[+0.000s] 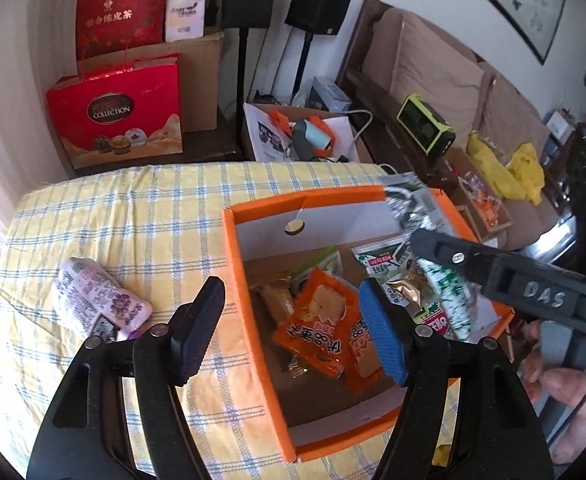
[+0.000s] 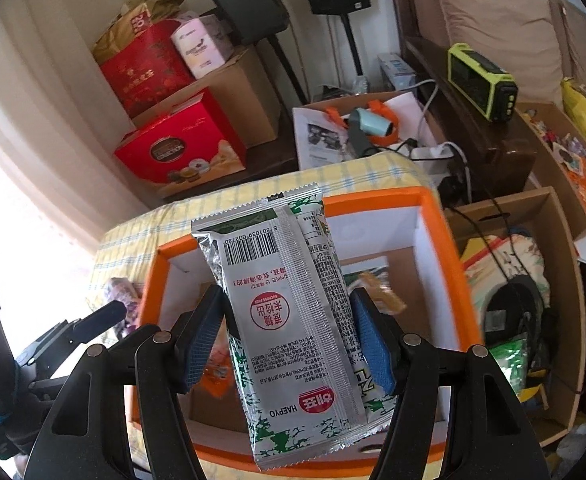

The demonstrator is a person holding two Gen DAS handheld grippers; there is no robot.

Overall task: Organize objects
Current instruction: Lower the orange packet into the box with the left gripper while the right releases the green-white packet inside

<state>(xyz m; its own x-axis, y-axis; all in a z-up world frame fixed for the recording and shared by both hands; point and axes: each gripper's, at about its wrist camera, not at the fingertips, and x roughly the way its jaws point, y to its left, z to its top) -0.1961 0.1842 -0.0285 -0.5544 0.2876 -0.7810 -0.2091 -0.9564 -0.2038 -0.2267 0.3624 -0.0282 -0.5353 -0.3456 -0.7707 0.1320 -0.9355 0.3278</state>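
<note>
Seaweed packet [image 2: 293, 320], silver with green print, is pinched flat between the blue pads of the right gripper [image 2: 289, 344] and held above the orange box [image 2: 433, 216]. Its back reads "HAEPYO" beside a red logo, with a barcode near the top edge and a red round stamp in the middle. Left gripper [image 1: 293, 328] hangs spread and empty over the box's near-left wall, one finger outside it, the other above the contents. Inside the box lie orange cracker packs [image 1: 325, 320], a gold-wrapped sweet [image 1: 409, 288] and more green seaweed packs [image 1: 377, 260]. On the yellow checked worktop [image 1: 133, 216], left of the box and apart from it, rests a pale purple pouch [image 1: 93, 300]. Beyond the worktop stands a red gift box [image 1: 117, 116] marked "COLLECTION", and a lime-green radio [image 1: 425, 128] sits by the sofa.
</note>
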